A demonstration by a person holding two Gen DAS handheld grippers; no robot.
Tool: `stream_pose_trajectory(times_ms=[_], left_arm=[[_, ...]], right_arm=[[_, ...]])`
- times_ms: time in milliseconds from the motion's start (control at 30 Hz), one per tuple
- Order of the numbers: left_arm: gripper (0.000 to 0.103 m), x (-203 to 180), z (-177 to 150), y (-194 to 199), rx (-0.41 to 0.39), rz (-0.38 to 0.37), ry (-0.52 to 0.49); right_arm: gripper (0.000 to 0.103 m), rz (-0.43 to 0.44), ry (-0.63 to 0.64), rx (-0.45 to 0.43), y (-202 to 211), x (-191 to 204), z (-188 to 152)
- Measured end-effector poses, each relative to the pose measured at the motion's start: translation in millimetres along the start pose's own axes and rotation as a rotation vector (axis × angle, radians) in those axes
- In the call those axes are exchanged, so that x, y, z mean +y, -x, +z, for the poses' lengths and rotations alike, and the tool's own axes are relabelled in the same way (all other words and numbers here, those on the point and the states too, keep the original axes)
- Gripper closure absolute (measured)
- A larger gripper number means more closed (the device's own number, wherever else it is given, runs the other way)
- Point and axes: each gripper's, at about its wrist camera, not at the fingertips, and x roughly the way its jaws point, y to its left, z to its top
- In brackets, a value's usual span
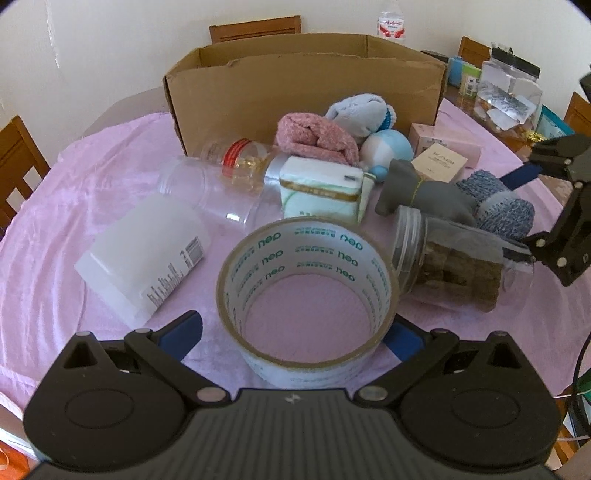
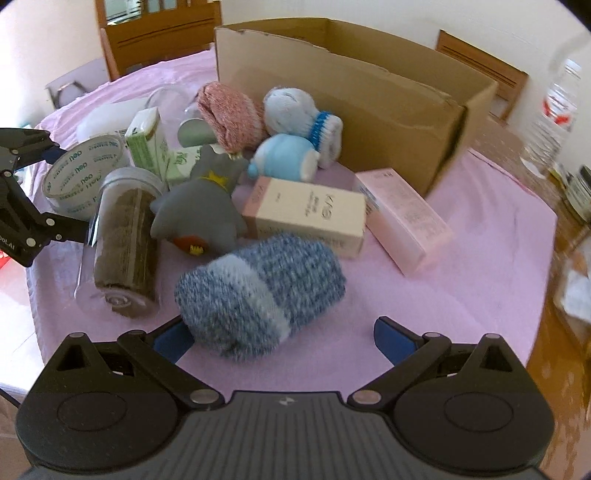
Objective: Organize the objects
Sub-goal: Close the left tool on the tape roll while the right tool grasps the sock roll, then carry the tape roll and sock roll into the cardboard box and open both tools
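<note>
**Tape roll sits between the open left claw's fingers**

Tape roll (image 1: 306, 295) lies flat on the pink cloth (image 1: 74, 206) that covers the counter, right in front of the left claw (image 1: 293, 334). The claw is wide open, with one blue finger on each side of the roll. I cannot tell if the fingers touch it.

The room has pale walls. Brown wooden chairs (image 1: 255, 27) stand around the counter. A big brown cardboard box (image 1: 306, 85) stands open at the back of the cloth.

The right claw (image 2: 284, 338) is open too. A blue knitted sock roll (image 2: 258, 291) lies between its fingers, near the left one. This view is a bit blurry, so small words on the boxes are hard to read.

Many things crowd the middle. A clear jar (image 1: 447, 266) with brown stuff inside lies on its side just beside the tape. A grey toy shark (image 2: 199, 210) lies behind the jar. A white bottle (image 1: 144, 258) lies on the left, and an empty clear jar (image 1: 210, 192) lies behind it. A green and white tissue pack (image 1: 321, 188) sits behind the tape. A pink sock roll (image 1: 317, 138) and a light blue sock roll (image 1: 354, 110) rest near the box. Two pink cartons (image 2: 402, 218) lie on the right, one half hidden in the left view. A water bottle (image 2: 554, 110) at the edge is cut off.
</note>
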Motion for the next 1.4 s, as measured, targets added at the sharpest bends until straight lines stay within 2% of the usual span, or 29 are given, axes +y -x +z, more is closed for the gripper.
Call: stream_pose_trajectory(times_ms=[167,333,500,700,933,1133,1400], left_arm=[[0.004,2,4,0,-0.011,-0.017,0.001],[0.009,3,8,-2,-0.025,-0.069,-0.030],[0.020,6,10,-4,-0.023,-0.103,-0.054],[0.020,17,12,-1,-0.004,-0.145,-0.057],[0.020,28,24,16,0.028,-0.173,-0.069],[0.020,35,59,41,0.028,-0.195,-0.127],[0.020,45,134,42,-0.032,-0.184,-0.160]], right_arm=[[0.000,0.030,0.016,-0.004,-8,0,10],[0.000,0.036,0.036,-0.004,-12,7,16],[0.011,0.033,0.006,0.003,-9,10,17],[0.019,0.007,-0.018,0.007,-1,14,20],[0.020,-0.011,-0.080,0.007,13,10,24],[0.020,-0.026,-0.081,-0.010,39,6,41],[0.020,-0.053,-0.067,-0.091,65,-3,88]])
